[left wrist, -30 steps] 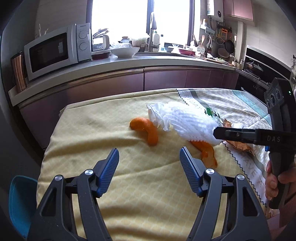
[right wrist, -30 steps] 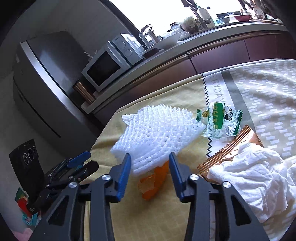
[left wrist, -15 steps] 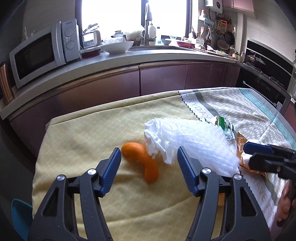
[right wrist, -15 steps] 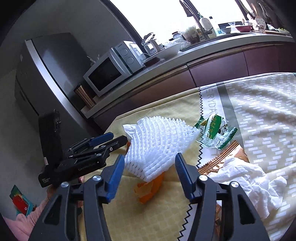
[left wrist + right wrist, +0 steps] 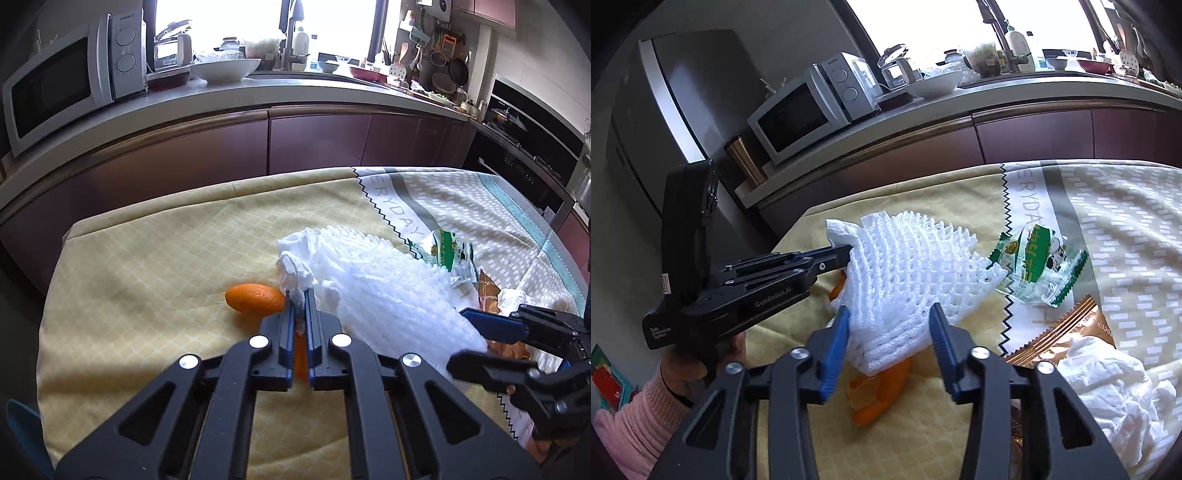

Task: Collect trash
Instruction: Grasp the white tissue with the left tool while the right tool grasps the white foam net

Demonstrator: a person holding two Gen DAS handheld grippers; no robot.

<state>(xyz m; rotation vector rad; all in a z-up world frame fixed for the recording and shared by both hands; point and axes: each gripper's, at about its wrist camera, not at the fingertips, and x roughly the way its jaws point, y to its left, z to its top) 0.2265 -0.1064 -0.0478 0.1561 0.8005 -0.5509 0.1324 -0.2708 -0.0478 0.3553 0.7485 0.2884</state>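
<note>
Left gripper [image 5: 302, 295] jaws pinch white tissue [image 5: 295, 264] beside orange peel [image 5: 255, 297]

Foam net [image 5: 908, 280] on tablecloth [image 5: 147, 258], over peels [image 5: 882, 387]; wrapper [image 5: 1038, 262] right; microwave [image 5: 62, 77] behind.

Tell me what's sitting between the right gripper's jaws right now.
In the right wrist view, the near end of the white foam fruit net lies between the closing jaws of the right gripper, with orange peel under it.
</note>
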